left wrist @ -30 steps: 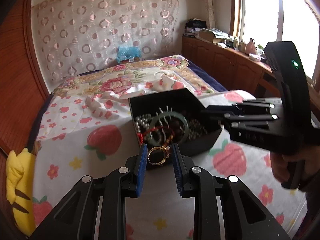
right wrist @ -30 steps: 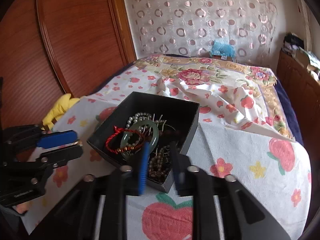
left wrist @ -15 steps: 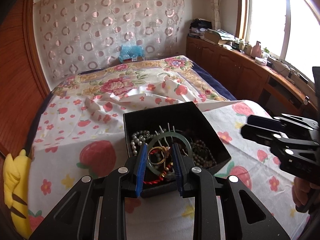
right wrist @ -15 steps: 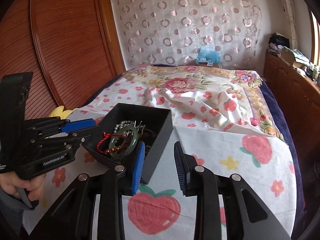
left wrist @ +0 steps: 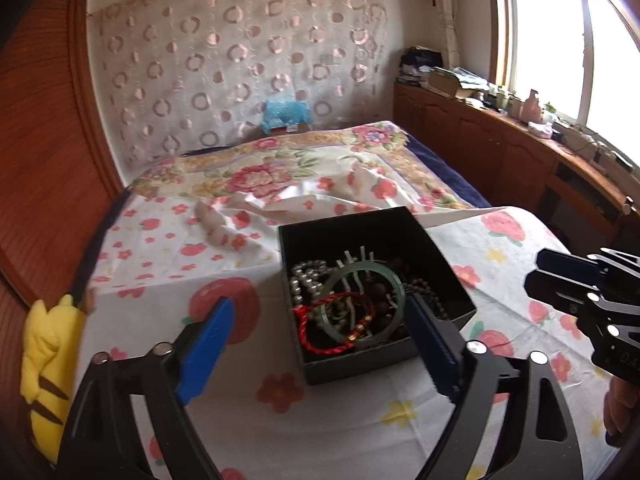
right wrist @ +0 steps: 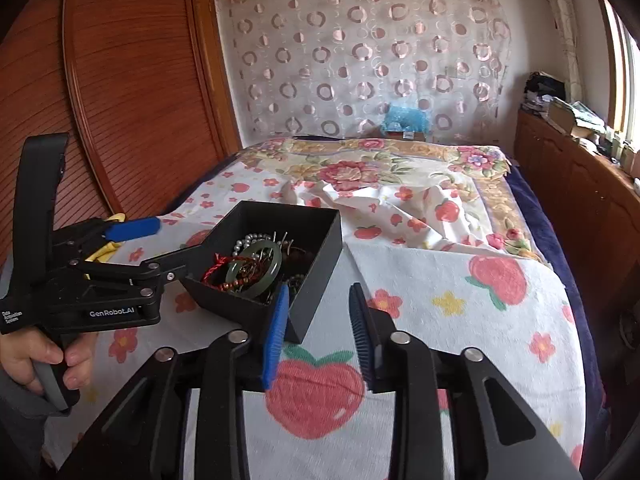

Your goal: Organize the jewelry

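Observation:
A black open box (left wrist: 440, 256) sits on the bed and also shows in the right wrist view (right wrist: 320, 256). Inside lie a green jade bangle (left wrist: 394, 280), a red cord bracelet (left wrist: 306, 322), a pearl strand (left wrist: 300, 276) and dark bead strings. My left gripper (left wrist: 320, 344) is open wide and empty, its blue pads either side of the box's near end. My right gripper (right wrist: 318, 330) is open and empty, just in front of the box's near corner; it shows at the right edge of the left wrist view (left wrist: 560, 280).
The bed has a white strawberry-print sheet (right wrist: 440, 280) and a floral quilt (left wrist: 280, 168) behind. A yellow plush toy (left wrist: 44, 360) lies at the left edge. A wooden wardrobe (right wrist: 132, 92) stands left, a cluttered wooden cabinet (left wrist: 500, 140) right under the window.
My left gripper held a gold ring over the box, then opened wide; the ring is no longer between its pads. The right gripper drew back from the box.

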The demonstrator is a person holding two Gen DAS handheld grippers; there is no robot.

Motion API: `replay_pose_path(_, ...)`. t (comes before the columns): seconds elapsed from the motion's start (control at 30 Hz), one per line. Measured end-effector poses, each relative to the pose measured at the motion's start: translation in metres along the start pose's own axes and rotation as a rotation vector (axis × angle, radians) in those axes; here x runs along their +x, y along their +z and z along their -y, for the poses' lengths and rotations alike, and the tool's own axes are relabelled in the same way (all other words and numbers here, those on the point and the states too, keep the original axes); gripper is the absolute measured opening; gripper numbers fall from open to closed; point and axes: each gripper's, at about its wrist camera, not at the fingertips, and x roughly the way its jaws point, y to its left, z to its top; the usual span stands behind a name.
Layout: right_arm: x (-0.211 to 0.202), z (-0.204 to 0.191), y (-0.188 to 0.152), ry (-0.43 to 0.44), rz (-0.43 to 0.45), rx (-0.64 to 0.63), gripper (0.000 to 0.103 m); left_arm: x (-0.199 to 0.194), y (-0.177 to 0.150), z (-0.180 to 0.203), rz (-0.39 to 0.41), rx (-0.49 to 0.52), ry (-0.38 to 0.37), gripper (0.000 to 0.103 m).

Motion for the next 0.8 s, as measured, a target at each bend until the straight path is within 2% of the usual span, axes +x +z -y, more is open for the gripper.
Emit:
replay_pose_path(0.1, -0.005, -0.001, -0.005, -0.018, 0.015, 0.013, 0.063, -0.008, -0.005, -0.003, 0.012, -0.015, 0.005, 0.093)
replay_pose_path(0.13, -0.006, -0.002, -0.006, -0.028, 0.020, 0.019, 0.066, -0.012, -0.008, -0.004, 0.015, -0.021, 0.006, 0.095)
replay_pose_path(0.27, -0.011, -0.007, -0.012, -0.063, 0.030, 0.016, 0.087, -0.025, -0.018, -0.006, 0.025, -0.031, 0.012, 0.096)
replay_pose_path(0.4, -0.026, -0.013, -0.015, -0.083, 0.061, 0.021, 0.099, -0.040, -0.032, -0.008, 0.018, -0.044, 0.033, 0.096)
replay_pose_path(0.8, -0.078, -0.030, -0.021, -0.104, 0.156, 0.031, 0.101, -0.102, -0.055, -0.009, 0.067, -0.072, 0.073, 0.096)
